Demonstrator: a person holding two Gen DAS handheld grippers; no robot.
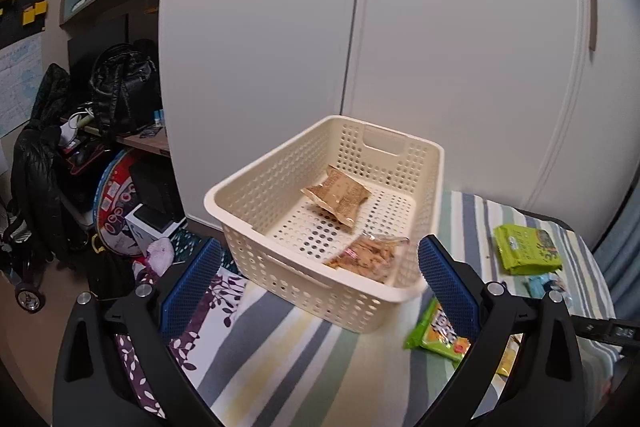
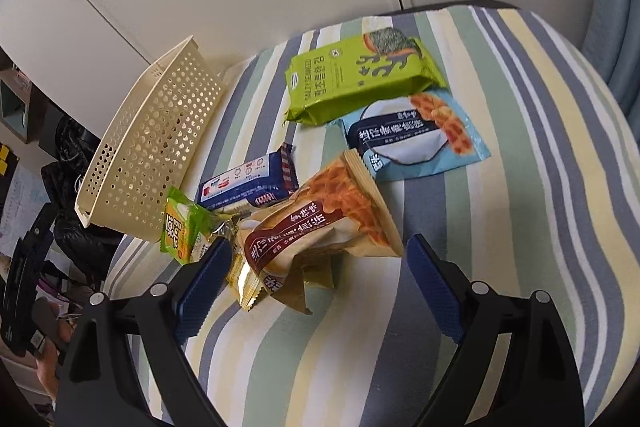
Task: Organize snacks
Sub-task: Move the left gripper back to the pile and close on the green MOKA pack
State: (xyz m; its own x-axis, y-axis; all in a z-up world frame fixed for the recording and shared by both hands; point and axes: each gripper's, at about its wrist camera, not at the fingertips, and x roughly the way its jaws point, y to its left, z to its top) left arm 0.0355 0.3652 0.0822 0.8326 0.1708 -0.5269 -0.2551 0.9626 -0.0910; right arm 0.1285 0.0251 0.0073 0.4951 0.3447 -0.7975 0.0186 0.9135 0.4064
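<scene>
Approaching: brown snack bag (image 2: 320,219), beside basket (image 2: 148,143)
Right gripper (image 2: 320,267): spread, empty
Left gripper (image 1: 320,279): spread, empty
Advice: straddle bag, pinch gently

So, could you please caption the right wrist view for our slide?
Open right tool above a brown snack bag on the striped cover, cream basket alongside.

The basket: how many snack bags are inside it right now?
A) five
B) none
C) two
C: the left wrist view shows two packets in the cream basket, a brown foil packet lying on the floor of it and a clear bag of orange-brown snacks at the near wall.
</scene>
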